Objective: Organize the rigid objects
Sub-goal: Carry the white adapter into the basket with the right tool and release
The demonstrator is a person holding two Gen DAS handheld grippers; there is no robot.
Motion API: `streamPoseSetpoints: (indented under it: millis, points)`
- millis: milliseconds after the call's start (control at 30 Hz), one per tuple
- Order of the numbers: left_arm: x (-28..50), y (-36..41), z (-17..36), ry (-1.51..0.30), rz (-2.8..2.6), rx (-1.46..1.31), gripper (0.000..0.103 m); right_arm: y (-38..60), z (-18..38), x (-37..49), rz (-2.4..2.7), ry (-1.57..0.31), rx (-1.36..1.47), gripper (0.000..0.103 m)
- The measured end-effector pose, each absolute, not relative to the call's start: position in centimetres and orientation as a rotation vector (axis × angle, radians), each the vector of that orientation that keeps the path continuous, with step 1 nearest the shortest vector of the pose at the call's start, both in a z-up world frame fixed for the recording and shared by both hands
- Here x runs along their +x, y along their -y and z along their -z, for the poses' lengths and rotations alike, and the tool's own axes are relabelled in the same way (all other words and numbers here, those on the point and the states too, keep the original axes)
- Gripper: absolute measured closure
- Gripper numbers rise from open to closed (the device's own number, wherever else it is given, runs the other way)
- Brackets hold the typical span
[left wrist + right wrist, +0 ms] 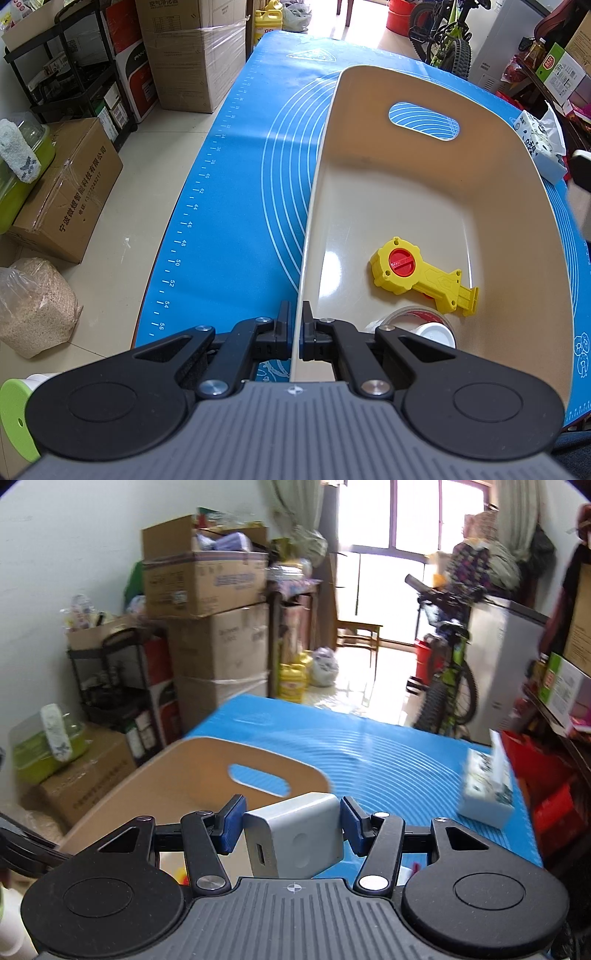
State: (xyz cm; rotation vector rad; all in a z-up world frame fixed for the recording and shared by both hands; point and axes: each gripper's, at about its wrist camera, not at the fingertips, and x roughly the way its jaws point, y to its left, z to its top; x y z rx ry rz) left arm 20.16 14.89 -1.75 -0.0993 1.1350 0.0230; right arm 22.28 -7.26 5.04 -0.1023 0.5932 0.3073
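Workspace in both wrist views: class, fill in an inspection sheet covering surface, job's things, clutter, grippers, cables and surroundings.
Surface: blue baking mat covering the table.
Job's things: beige bin holding a yellow toy launcher and a clear jar with white lid; white charger block.
Clutter: tissue pack on the mat.
Grippers: left gripper shut on the bin wall; right gripper shut on the charger block.
Cables: nothing seen.
Surroundings: cardboard boxes, bicycle, black rack.
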Motion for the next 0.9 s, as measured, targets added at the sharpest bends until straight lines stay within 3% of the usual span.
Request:
streamPoseSetpoints:
  millis: [900]
  points:
    - [20.2, -14.7, 1.8, -1.142, -0.021, -0.083, 0.098, -3.6, 3.7, 24.0, -0.404, -0.975, -0.356, 0.043]
